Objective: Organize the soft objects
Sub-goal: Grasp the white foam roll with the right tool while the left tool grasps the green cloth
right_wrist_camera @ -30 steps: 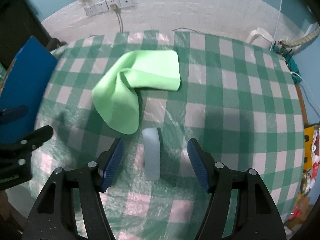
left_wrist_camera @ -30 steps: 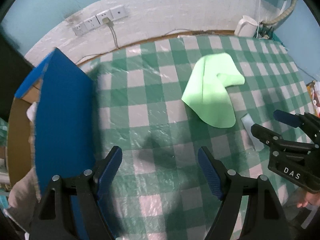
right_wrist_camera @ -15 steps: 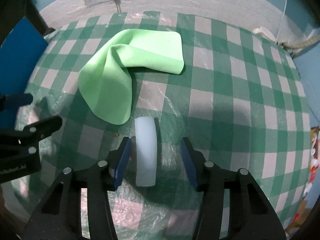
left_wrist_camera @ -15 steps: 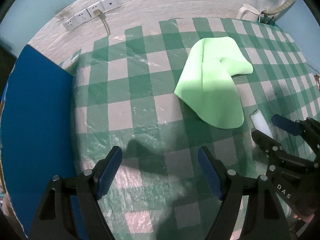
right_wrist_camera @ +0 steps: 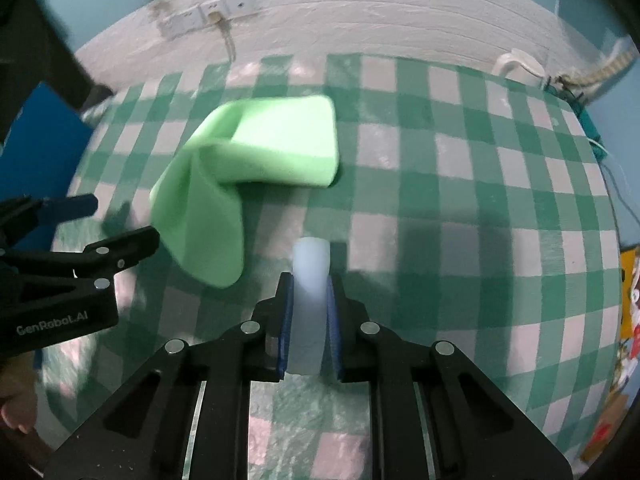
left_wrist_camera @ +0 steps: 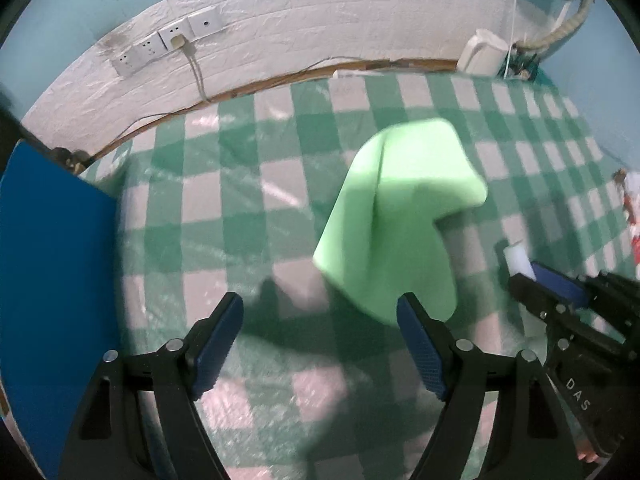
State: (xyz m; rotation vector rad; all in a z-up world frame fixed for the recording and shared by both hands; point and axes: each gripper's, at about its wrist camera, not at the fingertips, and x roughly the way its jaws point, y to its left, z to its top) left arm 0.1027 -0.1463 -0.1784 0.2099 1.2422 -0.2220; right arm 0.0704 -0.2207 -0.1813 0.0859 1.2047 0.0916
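Green-and-white checked tablecloth under clear plastic film covers the table. Blue box wall stands at the left edge in the left wrist view, only a sliver of it in the right wrist view. White brick-pattern wall behind, socket strip with one cable plugged in, a white jug-like thing at the far right corner, too blurred to name properly. Nothing lies between either tool and the cloth except bare table.

Left gripper spread wide, nothing between its blue pads, hovering above the table with the green cloth just ahead and to its right. Right gripper clamped on a pale whitish-blue foam strip, pads pressed on both long sides, strip's rounded end poking out forward past the fingertips.

Right wrist view shows the full grip on the strip; left wrist view only catches the strip's white tip sticking out of the other tool at the right edge. Left view shows far more of the blue box. Right view shows the left tool from the side, its two fingers apart.

Green cloth: light green, smooth, soft, folded over itself into a bent L shape with one rounded lobe toward the grippers, lying flat mid-table, just left of the strip, not touching it. Both views motion-blurred.
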